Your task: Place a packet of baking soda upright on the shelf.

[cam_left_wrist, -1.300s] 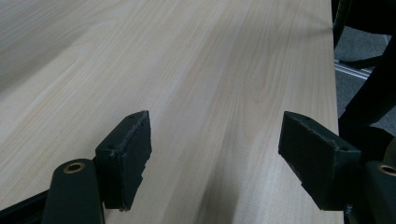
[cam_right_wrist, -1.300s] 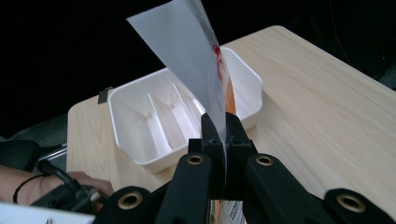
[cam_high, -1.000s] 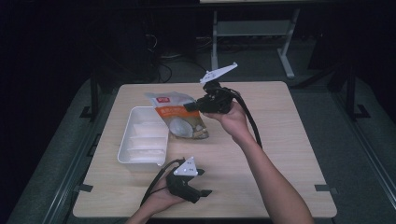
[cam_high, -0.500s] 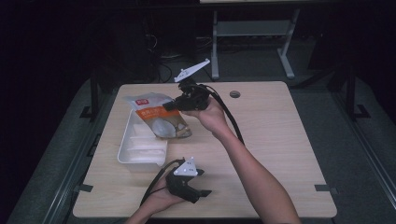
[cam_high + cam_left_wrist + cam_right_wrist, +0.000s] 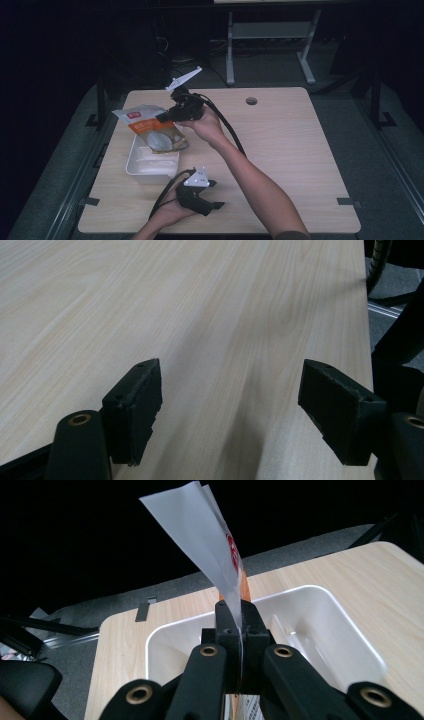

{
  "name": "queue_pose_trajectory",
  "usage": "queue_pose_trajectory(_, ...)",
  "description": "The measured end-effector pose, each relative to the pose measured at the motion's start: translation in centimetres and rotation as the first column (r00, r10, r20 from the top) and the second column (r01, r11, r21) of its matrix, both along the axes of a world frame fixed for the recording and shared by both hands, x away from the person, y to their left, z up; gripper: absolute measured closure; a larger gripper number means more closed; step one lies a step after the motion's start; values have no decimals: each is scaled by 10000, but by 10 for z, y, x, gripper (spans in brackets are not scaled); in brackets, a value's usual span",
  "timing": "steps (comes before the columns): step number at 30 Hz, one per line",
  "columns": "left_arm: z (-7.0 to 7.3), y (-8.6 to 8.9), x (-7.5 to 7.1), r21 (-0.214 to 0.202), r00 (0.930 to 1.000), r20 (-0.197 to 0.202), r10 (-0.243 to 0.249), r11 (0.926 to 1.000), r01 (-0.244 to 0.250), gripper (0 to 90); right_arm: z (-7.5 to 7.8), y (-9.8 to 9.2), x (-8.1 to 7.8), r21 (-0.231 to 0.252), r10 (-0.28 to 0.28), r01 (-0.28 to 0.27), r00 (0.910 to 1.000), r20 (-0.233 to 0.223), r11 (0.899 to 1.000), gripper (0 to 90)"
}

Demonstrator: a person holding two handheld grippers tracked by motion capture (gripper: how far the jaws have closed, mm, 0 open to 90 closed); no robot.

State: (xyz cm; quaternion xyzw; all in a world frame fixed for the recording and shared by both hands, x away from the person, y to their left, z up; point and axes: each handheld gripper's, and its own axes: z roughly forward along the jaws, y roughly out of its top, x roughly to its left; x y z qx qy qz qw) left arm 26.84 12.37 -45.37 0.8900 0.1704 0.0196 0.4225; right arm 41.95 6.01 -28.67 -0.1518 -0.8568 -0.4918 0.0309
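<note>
1. High view: right gripper [image 5: 164, 116] clamped on one edge of a snack bag [image 5: 156, 134], so the bag hangs free in the air, over the white tray [image 5: 134, 165]. Held by the edge, probably so the filled bulk drops first into the tray once lowered. Tray set near the left edge of the wooden table [image 5: 290, 150], within easy reach of both hands. Left gripper [image 5: 216, 200] parked low at the near edge of the table, jaws apart, gripping nothing; likely kept aside so as not to crowd the carry.

2. Left gripper view: left gripper [image 5: 230, 410] spread wide over bare table [image 5: 200, 315], nothing between the pads. Pointed across open wood rather than toward the bag, which fits a waiting role.

3. Right gripper view: right gripper [image 5: 234, 630] closed tight on the thin seam of the snack bag [image 5: 210, 540], the flat film standing up edge-on above the jaws. White tray [image 5: 320, 615] directly ahead and below, its hollow open to receive. Aim along the jaws suits a drop into the tray; whether the bag already touches the tray cannot be told here. Judged stage: bag carried over the tray, release not yet made.
</note>
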Motion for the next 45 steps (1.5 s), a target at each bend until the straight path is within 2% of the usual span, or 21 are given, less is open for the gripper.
queue_pose_trajectory(5, 0, 2, 2, 30, 10000, 52, -11, 10000, 10, 253, -7, 14, 2, -91, 173, -174, 9998, -60, 9998, 895)
queue_pose_trajectory(13, 0, 3, 2, -77, 10000, -6, 77, 9999, -77, 253, -21, 28, 8, 131, 325, -320, 9987, -399, 9994, 896)
queue_pose_trajectory(21, 0, 3, 2, -89, 9999, -58, 82, 9999, -82, 253, -38, 34, 13, 246, 314, -298, 9971, -699, 9993, 895)
queue_pose_trajectory(26, 0, 3, 3, -15, 10000, 73, 10, 10000, -10, 253, -52, 36, 16, 302, 253, -226, 9954, -922, 9993, 894)
queue_pose_trajectory(30, 0, 3, 2, -3, 10000, 29, 24, 10000, -24, 252, -59, 34, 18, 459, 173, -127, 9947, -1014, 9989, 891)
queue_pose_trajectory(37, 0, 2, 2, 15, 10000, 45, 18, 10000, -18, 252, -63, 28, 19, 174, 37, -20, 9951, -985, 9998, 842)
queue_pose_trajectory(41, -1, 1, 2, 21, 10000, 28, -4, 10000, 4, 253, -66, 26, 18, -370, 9, -41, 9963, -855, 9993, 811)
queue_pose_trajectory(45, -1, 1, 2, 61, 10000, 25, -29, 10000, 29, 253, -71, 23, 17, -696, 40, -97, 9967, -806, 9975, 807)
